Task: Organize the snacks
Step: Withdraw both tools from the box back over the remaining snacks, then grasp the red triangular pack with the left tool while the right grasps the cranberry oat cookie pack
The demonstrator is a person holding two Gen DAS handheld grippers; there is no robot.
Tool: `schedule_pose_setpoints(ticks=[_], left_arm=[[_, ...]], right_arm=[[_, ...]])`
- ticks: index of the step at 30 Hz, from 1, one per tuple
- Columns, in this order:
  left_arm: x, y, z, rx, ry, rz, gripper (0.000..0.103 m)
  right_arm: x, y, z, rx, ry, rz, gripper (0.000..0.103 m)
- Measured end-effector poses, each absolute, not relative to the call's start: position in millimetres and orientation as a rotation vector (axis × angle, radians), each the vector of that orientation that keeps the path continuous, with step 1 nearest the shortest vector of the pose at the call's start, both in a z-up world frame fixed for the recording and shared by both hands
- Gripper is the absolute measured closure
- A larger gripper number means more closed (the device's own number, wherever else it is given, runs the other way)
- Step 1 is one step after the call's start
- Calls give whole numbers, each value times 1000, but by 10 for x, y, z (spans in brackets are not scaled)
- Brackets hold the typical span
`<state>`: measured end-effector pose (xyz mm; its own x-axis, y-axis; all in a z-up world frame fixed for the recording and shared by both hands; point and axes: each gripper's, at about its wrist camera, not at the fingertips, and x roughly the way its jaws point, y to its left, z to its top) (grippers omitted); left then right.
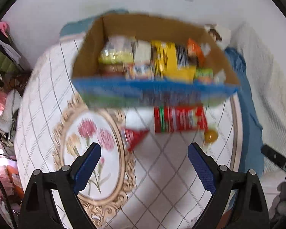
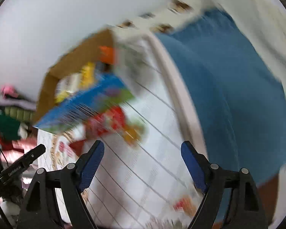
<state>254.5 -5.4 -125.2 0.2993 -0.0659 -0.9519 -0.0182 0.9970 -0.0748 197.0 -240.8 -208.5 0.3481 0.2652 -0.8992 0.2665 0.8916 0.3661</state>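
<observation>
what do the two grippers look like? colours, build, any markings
Both match. The left gripper and right gripper each have two black triangular plastic arms with cut-out windows and silver pivot bolts. The fingers carry dark blue pads with a fine knurled texture. The left's body seen from the right wrist view has white lettering, too blurred to read. No sleeves or hands visible.

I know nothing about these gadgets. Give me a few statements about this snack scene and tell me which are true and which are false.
1. Both grippers, left and right, are open and hold nothing. True.
2. The cardboard box is empty. False: it holds several snack packs, a yellow bag among them.
3. A red snack packet lies on the cloth outside the box. True.
4. The red packet sits behind the box, against the wall. False: it lies in front of the box, nearer the left gripper.
5. A small orange-yellow round item lies beside the red packet. True.
</observation>
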Motion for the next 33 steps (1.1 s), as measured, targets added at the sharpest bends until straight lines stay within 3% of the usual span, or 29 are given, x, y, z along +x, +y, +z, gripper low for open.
schedule_pose_setpoints(ticks=[4, 9, 14, 20, 25, 33], left_arm=[[2369, -147, -1604, -42, 1345, -49, 10], [2121, -255, -2000, 26, 1445, -76, 10], [2014, -261, -2211, 44, 1505, -74, 10], [2108, -41, -2186, 19, 1485, 3, 10], [2337, 142, -2085, -2, 1431, 58, 10], [2779, 47, -2125, 58, 1409, 12, 10]], right_arm=[[1471, -2623, -2654, 501, 1376, -44, 18], [1058, -2373, -3386, 235, 1628, -28, 18], [995, -2394, -3712, 303, 1634, -41, 21], [1286, -2103, -3531, 366, 1515, 7, 27], [1551, -1655, -3267, 374, 1451, 185, 27], [1674, -1828, -2840, 309, 1360, 178, 25]])
